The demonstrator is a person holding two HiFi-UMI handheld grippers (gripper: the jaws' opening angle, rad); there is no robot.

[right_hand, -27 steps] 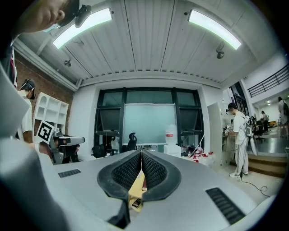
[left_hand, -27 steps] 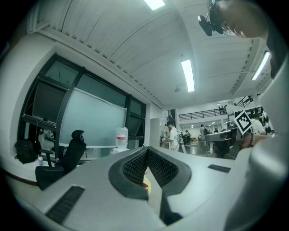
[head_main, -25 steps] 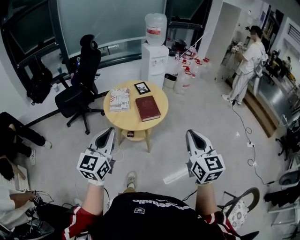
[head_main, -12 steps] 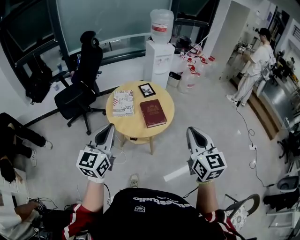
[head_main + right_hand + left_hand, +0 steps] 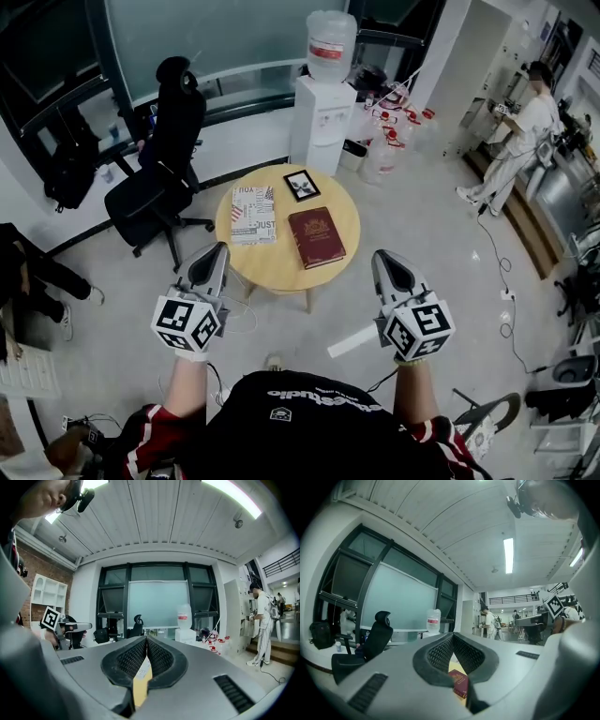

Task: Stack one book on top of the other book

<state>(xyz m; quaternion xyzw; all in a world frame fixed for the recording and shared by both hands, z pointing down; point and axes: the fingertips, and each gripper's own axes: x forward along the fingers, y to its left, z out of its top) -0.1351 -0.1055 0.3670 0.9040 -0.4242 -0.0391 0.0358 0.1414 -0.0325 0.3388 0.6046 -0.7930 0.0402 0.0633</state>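
A dark red book lies flat on the round wooden table, to the right of a white patterned book. The two books lie side by side, apart. Both grippers are held level over the floor, short of the table's near edge. My left gripper is shut with nothing in it, and so is my right gripper. Through the left gripper I glimpse the red book. Through the right gripper I glimpse the white book on the table.
A small framed picture lies at the table's far edge. A black office chair stands left of the table, a water dispenser behind it. A person stands at the far right. A white strip lies on the floor.
Both grippers have moved forward toward the table, side by side, and the table and books now appear nearer. The jaws look the same as before.
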